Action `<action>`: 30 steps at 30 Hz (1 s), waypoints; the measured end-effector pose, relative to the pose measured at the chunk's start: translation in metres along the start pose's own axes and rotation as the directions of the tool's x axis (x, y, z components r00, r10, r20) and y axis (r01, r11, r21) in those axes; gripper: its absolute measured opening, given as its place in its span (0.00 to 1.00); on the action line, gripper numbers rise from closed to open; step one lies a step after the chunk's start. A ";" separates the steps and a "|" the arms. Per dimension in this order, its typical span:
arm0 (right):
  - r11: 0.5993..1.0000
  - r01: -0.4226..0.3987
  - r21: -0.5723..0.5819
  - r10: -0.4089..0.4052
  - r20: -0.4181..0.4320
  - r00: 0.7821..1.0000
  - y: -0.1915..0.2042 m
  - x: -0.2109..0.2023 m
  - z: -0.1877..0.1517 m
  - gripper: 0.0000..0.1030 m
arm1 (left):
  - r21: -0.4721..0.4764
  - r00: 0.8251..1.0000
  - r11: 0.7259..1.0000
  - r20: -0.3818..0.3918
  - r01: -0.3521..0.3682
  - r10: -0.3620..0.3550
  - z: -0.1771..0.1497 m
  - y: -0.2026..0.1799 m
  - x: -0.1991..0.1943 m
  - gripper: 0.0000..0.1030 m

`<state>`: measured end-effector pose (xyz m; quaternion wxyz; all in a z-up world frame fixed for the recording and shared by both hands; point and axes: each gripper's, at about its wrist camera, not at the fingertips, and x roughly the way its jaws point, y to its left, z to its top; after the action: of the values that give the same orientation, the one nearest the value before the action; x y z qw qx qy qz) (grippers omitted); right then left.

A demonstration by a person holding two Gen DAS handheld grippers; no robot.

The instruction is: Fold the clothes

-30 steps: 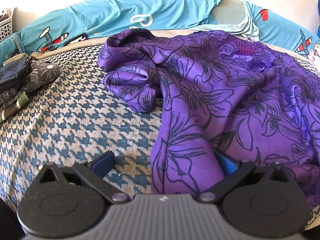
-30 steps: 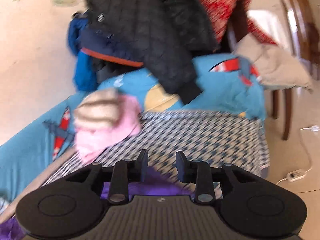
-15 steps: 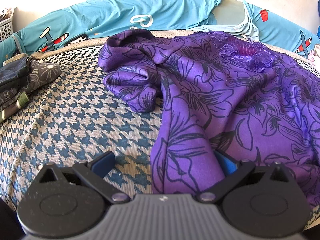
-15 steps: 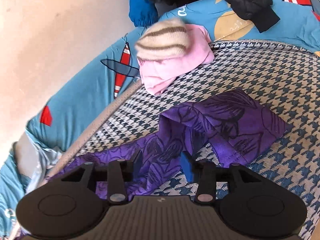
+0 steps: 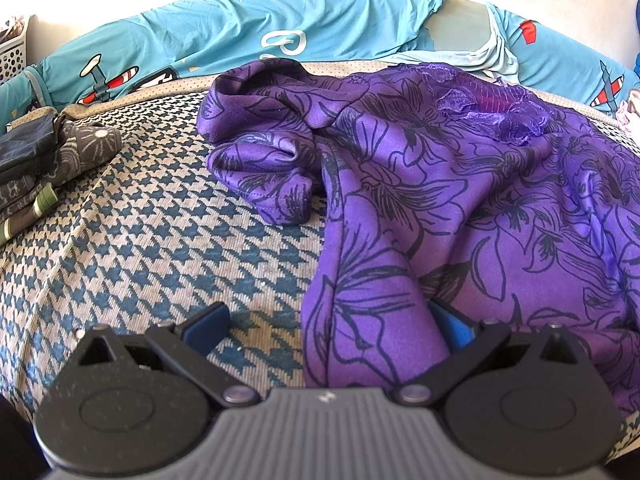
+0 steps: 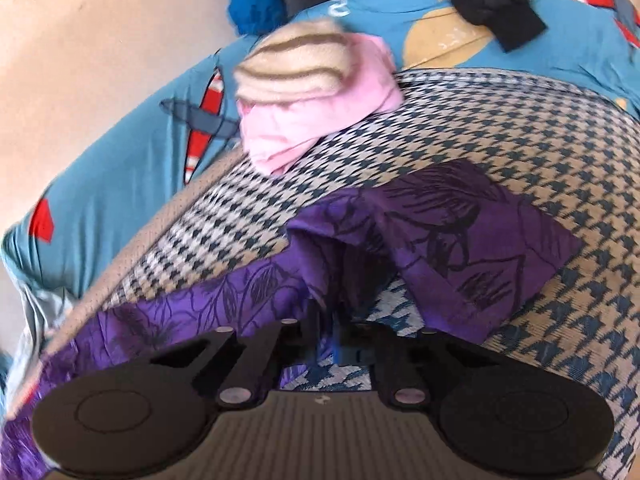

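1. The purple floral dress (image 5: pixel 460 208) lies spread but rumpled on the houndstooth bed cover (image 5: pixel 160 248); in the left wrist view one sleeve is bunched up toward the far side
2. The left tongs (image 5: pixel 332 324) stand wide with a fold of the dress's near edge between the blue pads; the cloth touches the right pad and is clear of the left one, so nothing is pinched; they look placed to take that edge
3. The right tongs (image 6: pixel 334 332) are closed to their narrowest at the dress edge beside the other sleeve (image 6: pixel 472 248); purple cloth appears caught between the pads, though blur leaves the grip itself uncertain
4. Judged from this, both hands are securing edges so the dress can be pulled flat before folding
5. Around: a pink garment (image 6: pixel 316 120) with a striped beige piece on top near the right sleeve, dark folded clothes (image 5: pixel 44 160) at the left, an aeroplane-print blue sheet (image 5: pixel 280 28) behind; none lies on the dress
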<state>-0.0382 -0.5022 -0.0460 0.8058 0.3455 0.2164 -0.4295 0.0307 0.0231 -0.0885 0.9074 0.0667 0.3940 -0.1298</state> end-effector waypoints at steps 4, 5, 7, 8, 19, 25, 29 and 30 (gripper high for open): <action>0.999 0.032 0.032 -0.033 0.013 0.999 -0.011 -0.013 0.003 0.03 | -0.004 1.000 1.000 -0.011 0.000 0.000 0.002 0.000 0.000 1.00; 0.998 0.062 0.028 -0.062 0.000 0.998 -0.014 -0.013 0.002 0.03 | -0.005 1.000 1.000 -0.015 0.001 -0.001 0.002 0.000 0.000 1.00; 0.992 0.121 0.019 -0.121 -0.024 0.992 -0.020 -0.013 0.000 0.03 | -0.007 1.000 1.000 -0.021 0.004 -0.004 0.002 0.001 -0.001 1.00; 0.992 0.127 0.023 -0.126 -0.031 0.992 -0.023 -0.014 0.000 0.02 | -0.008 1.000 1.000 -0.024 0.007 -0.007 0.002 0.002 -0.002 1.00; 0.977 0.213 -0.017 -0.214 -0.079 0.974 -0.027 -0.035 -0.009 0.10 | -0.009 0.999 1.000 -0.051 0.019 -0.019 -0.003 0.007 -0.011 1.00; 0.995 0.083 -0.050 -0.086 -0.066 0.994 -0.019 -0.059 -0.014 0.20 | -0.003 0.998 1.000 -0.054 0.022 -0.022 -0.007 0.009 -0.016 1.00; 0.990 -0.036 -0.136 0.029 -0.053 0.998 -0.003 -0.077 -0.023 0.29 | -0.006 0.998 1.000 -0.054 0.026 -0.026 -0.008 0.011 -0.019 1.00; 0.986 -0.069 -0.154 0.062 -0.054 0.997 0.002 -0.082 -0.026 0.31 | -0.006 0.998 1.000 -0.053 0.027 -0.027 -0.008 0.011 -0.019 1.00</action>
<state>-0.0824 -0.4375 -0.0096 0.8385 0.2988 0.2577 -0.3759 0.0159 0.0392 -0.0801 0.8950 0.0624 0.4192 -0.1394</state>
